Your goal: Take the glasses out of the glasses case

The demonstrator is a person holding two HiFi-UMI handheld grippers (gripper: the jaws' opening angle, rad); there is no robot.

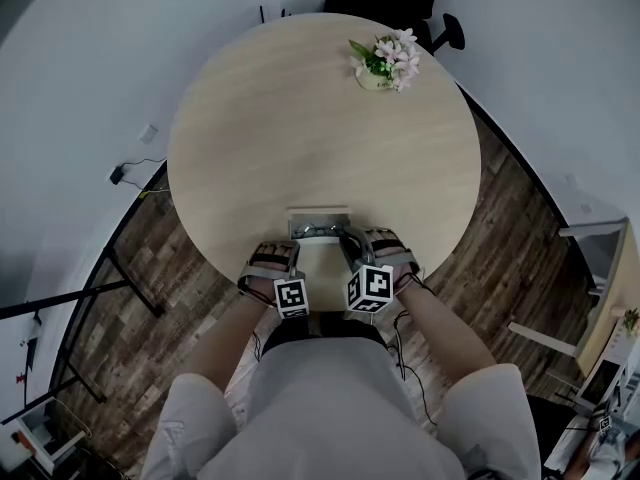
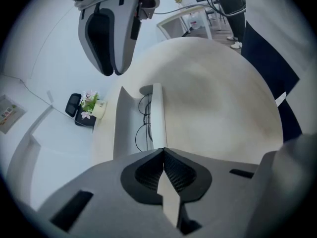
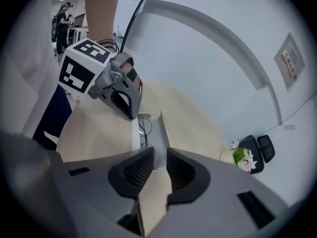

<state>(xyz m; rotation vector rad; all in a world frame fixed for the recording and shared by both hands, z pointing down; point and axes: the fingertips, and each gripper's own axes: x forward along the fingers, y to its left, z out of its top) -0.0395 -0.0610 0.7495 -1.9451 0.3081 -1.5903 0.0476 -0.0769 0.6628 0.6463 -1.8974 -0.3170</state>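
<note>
An open grey glasses case (image 1: pixel 320 215) lies near the front edge of the round wooden table (image 1: pixel 300 118). Thin dark-framed glasses (image 2: pixel 144 123) lie inside it, also seen in the right gripper view (image 3: pixel 144 132). My left gripper (image 2: pixel 163 151) is shut on the case's front wall (image 2: pixel 157 115) at one end. In the head view it sits at the case's left (image 1: pixel 292 240). My right gripper (image 3: pixel 159 151) hovers over the other end of the case, jaws a narrow gap apart with nothing between them. The left gripper view shows the right gripper (image 2: pixel 113 72) just above the case, apart from it.
A small pot of pink and white flowers (image 1: pixel 385 63) stands at the table's far side. Black office chairs (image 1: pixel 440 28) stand beyond the table. A person (image 2: pixel 233 9) stands by a white desk in the background. The table edge is right under my hands.
</note>
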